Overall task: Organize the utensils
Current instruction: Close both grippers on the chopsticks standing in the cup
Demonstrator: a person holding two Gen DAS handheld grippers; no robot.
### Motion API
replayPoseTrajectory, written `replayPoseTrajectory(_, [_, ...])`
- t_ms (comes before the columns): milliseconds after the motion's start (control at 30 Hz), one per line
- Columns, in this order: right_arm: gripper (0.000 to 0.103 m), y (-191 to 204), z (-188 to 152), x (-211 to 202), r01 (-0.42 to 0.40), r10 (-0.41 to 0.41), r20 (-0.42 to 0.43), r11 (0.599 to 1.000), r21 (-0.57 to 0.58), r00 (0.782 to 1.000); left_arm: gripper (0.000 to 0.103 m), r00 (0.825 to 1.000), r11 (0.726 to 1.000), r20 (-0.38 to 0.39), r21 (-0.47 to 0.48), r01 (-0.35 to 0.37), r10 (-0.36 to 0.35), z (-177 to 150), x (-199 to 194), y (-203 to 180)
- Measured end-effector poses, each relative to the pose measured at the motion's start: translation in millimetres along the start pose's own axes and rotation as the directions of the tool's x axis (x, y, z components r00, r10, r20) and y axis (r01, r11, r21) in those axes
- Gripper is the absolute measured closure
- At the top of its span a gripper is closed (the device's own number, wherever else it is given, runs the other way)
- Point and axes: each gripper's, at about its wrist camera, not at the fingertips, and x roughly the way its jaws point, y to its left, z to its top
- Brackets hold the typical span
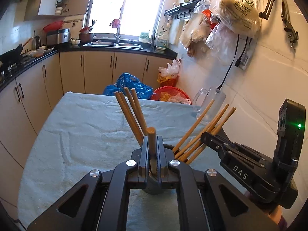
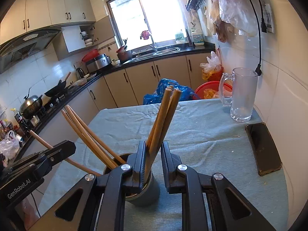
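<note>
Left gripper clamps one wooden chopstick over grey holder; right gripper narrowly parted, gripping nothing.

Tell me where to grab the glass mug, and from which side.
Take the glass mug by its handle, claw coming from the side away from the wall: it stands upright, handle turned toward the table's middle, and the phone lies in front.

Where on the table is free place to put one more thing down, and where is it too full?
Free: the towel between the cup of chopsticks and the glass mug, and the far-left stretch. Crowded: around the cup, where both grippers meet; the right edge holds the phone.
</note>
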Motion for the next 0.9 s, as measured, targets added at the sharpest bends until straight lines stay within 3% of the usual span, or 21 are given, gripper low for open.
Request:
replayPoseTrajectory(33, [0.094, -0.4, 0.6, -1.4, -0.004, 0.004, 0.002, 1.000, 0.001, 1.000, 0.097, 1.000, 1.000, 0.007, 0.007, 0.001, -0.001, -0.1, -2.3, -0.9])
replayPoseTrajectory(733, [0.095, 12.0, 8.8, -39.2, -0.053, 0.052, 0.070, 0.999, 0.009, 0.996, 0.097, 0.995, 0.997, 0.082, -0.044, 0.057, -0.053, 13.3, -46.9, 9.8])
replayPoseTrajectory(900, [0.095, 12.1, 11.1, -45.9, -0.055, 0.054, 0.091, 0.998, 0.014, 0.994, 0.097, 0.992, 0.998, 0.115, -0.019, 0.057, -0.054, 14.1, -60.1, 0.4])
